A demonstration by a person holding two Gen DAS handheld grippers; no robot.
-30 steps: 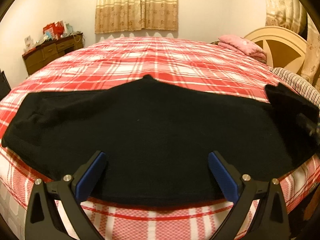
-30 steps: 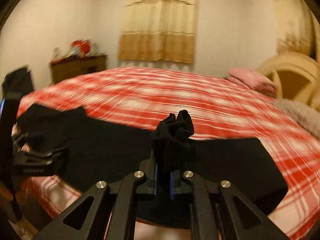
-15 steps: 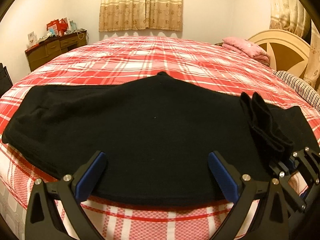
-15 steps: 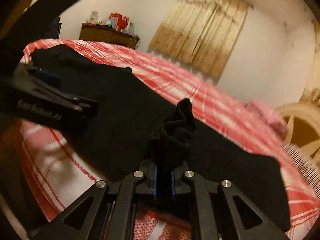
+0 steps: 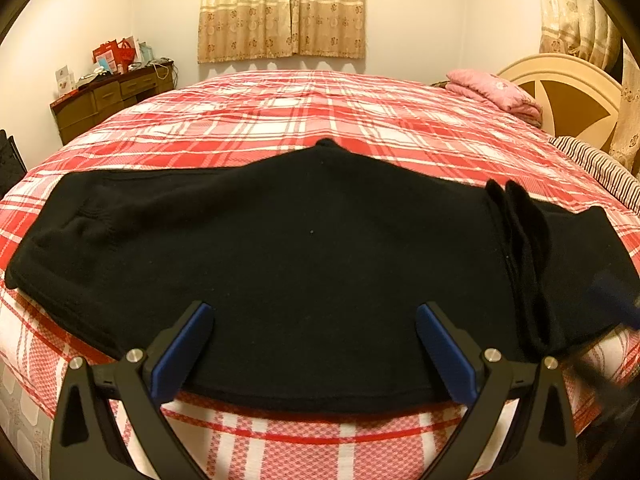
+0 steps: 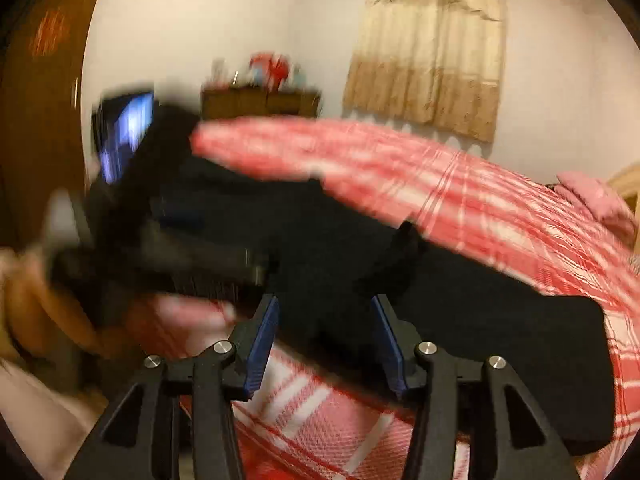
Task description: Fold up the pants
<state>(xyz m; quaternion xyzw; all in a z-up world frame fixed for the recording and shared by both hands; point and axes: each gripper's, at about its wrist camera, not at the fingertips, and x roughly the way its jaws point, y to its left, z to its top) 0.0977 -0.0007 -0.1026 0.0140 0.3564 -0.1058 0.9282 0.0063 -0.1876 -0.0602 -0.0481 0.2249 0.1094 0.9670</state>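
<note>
Black pants (image 5: 280, 248) lie spread across the near part of a red plaid bed (image 5: 320, 112). The leg end is folded back on the right, a bunched cuff (image 5: 520, 240) lying on top. My left gripper (image 5: 312, 344) is open and empty, hovering over the near edge of the pants. My right gripper (image 6: 324, 340) is open, its blue pads either side of the black cloth (image 6: 460, 300) without holding it. The right wrist view is motion-blurred, and the left gripper's body (image 6: 160, 248) shows as a dark blur at the left.
A pink folded blanket (image 5: 492, 88) and a cream headboard (image 5: 568, 96) are at the bed's far right. A wooden dresser (image 5: 112, 100) with clutter stands at the far left wall. Curtains (image 5: 280, 8) hang behind the bed.
My right gripper carried the leg end leftward, laid it on the pants, opened and let it go. The left gripper stayed open in place.
</note>
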